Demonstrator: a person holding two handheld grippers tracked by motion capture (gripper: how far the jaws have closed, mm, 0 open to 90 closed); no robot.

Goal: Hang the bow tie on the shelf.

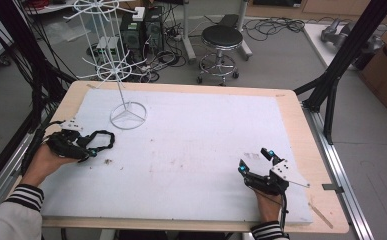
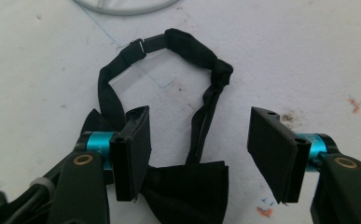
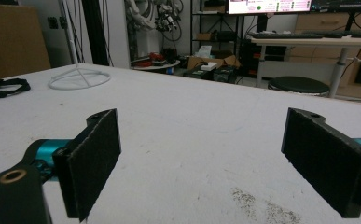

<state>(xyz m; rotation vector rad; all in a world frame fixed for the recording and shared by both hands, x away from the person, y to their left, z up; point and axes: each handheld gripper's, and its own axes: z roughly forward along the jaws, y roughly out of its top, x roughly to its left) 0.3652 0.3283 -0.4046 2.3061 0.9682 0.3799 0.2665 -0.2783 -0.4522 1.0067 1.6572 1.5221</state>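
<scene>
My left claw (image 2: 199, 149) is spread wide, straddling the black bow tie (image 2: 187, 186) on the bench (image 1: 191, 145), positioned to grasp it. My right claw (image 3: 206, 158) rests released, clear.

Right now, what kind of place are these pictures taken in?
Probably a lab or workshop set up for recording handling tasks: a work table inside a black frame, cables and computer towers on the floor beyond it, and a desk with a monitor behind.

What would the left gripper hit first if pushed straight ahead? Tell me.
The left gripper is open, and the black bow tie lies between its fingers already, with the strap loop just ahead. Beyond that stands the white wire stand, though depth is unclear.
</scene>
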